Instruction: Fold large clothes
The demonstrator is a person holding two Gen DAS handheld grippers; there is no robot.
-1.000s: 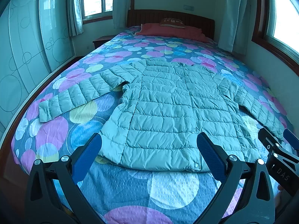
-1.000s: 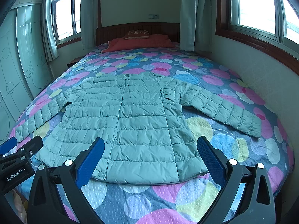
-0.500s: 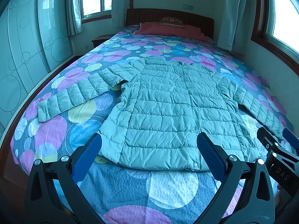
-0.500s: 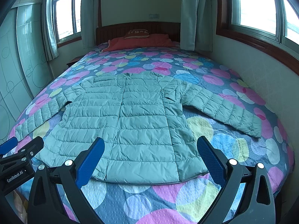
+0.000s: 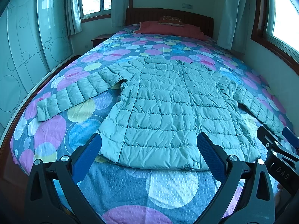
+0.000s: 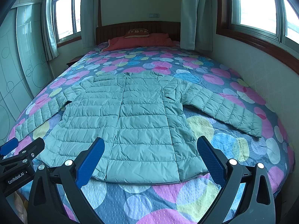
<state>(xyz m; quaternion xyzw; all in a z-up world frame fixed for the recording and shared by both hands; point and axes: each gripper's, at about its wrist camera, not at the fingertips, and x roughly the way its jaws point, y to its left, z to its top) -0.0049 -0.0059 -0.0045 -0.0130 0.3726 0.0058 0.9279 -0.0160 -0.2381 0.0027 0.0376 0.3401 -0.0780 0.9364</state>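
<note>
A: Item one, the jacket (image 5: 168, 108). Where is it recorded, and in what state?

B: Laid flat on the bed (image 5: 168, 186), front up, closed down the middle, hem toward the foot. Both sleeves are spread outward: one sleeve (image 5: 74, 95) toward the wardrobe side, the other sleeve (image 6: 224, 108) toward the wall. No fold is seen anywhere, so the task is judged as not yet begun; sleeves and body are all left to be folded.

A: The tools?

B: The left gripper (image 5: 149, 156) is held above the hem with its jaws spread wide, nothing between them. The right gripper (image 6: 151, 156) is held likewise, jaws spread, empty. Neither is touching the jacket.

A: Surroundings to be entered?

B: A red pillow (image 6: 140, 43) and a small cushion (image 6: 137, 33) at the headboard (image 6: 138, 28), well apart from the jacket. Curtains (image 6: 196, 15), windows, a wardrobe (image 5: 28, 46). A bedside stand is possibly seen at the far left, though it is too small to be confirmed.

A: Obstructions?

B: None are noted on the jacket. The wall runs close beside the far sleeve, which may crowd that fold.
</note>
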